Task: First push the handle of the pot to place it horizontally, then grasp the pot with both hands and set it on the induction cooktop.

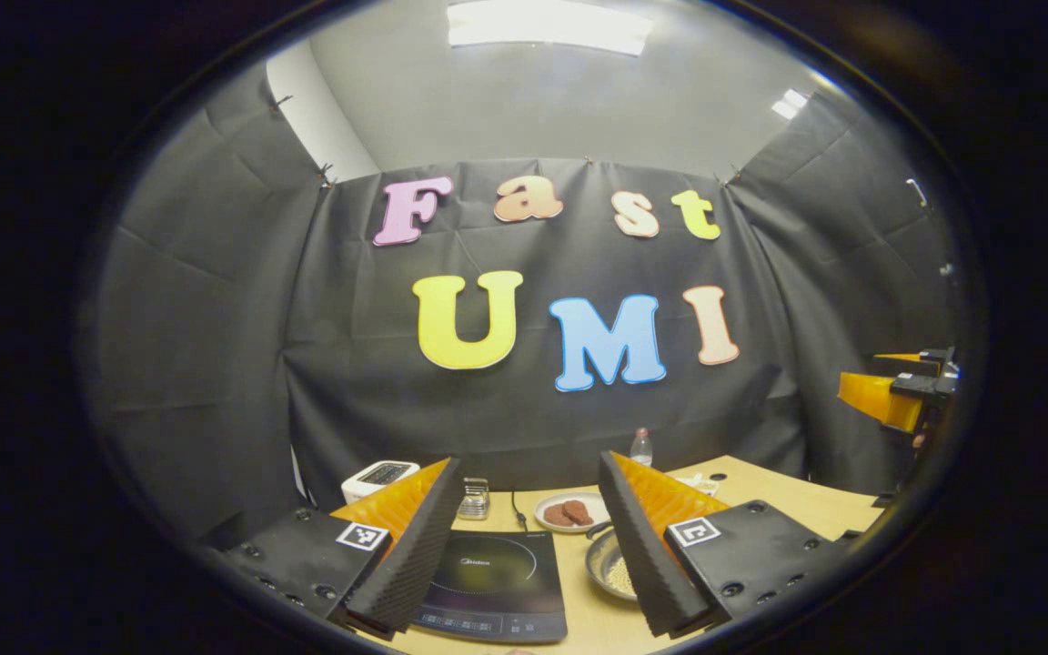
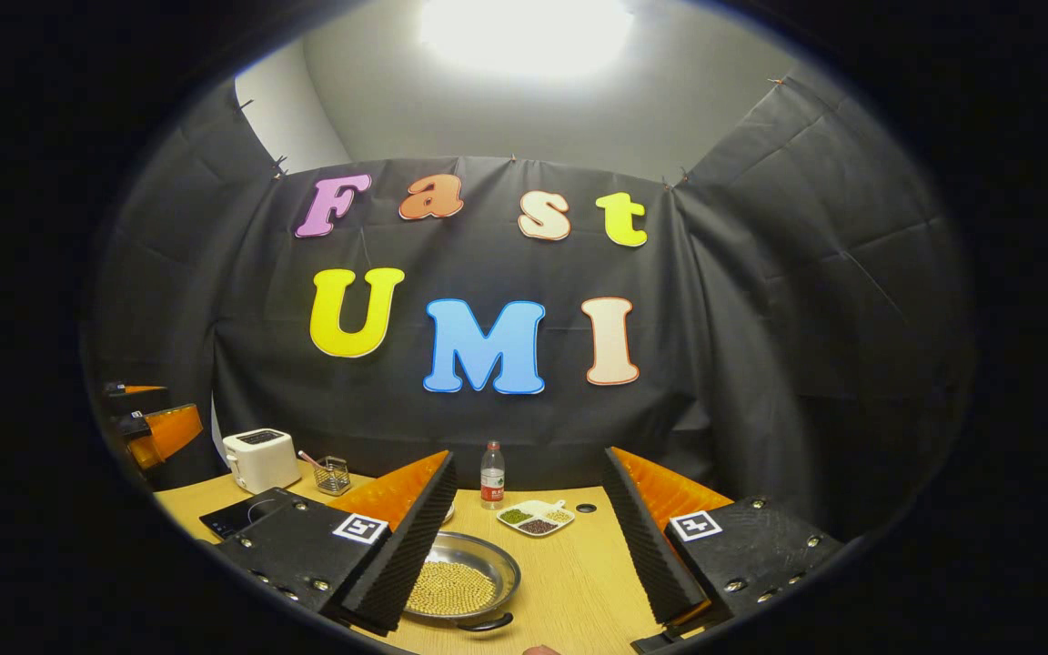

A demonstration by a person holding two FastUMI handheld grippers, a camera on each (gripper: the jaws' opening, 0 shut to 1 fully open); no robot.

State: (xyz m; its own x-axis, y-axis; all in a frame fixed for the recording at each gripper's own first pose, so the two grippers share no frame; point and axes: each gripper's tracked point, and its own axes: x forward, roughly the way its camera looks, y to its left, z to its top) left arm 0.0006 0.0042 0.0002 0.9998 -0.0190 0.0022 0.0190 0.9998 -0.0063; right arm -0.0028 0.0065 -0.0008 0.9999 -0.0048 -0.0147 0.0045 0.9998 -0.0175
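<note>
The steel pot (image 2: 460, 578), shallow and full of small yellow beads, sits on the wooden table (image 2: 569, 582); a dark handle (image 2: 485, 624) lies at its near rim. My right gripper (image 2: 524, 537) hovers open above the table, and the pot is partly behind its left finger (image 2: 401, 550). In the left gripper view the black induction cooktop (image 1: 497, 582) lies between the fingers of my open left gripper (image 1: 524, 537). The pot (image 1: 608, 569) peeks out just right of the cooktop, behind the right finger (image 1: 642, 546). The cooktop (image 2: 237, 517) is left of the pot.
A white toaster (image 2: 260, 459), a wire basket (image 2: 333, 473), a bottle (image 2: 492, 473) and a divided dish of grains (image 2: 538, 517) stand along the back. A plate of brown patties (image 1: 569, 511) sits behind the cooktop. The other gripper (image 1: 897, 391) hangs at the right.
</note>
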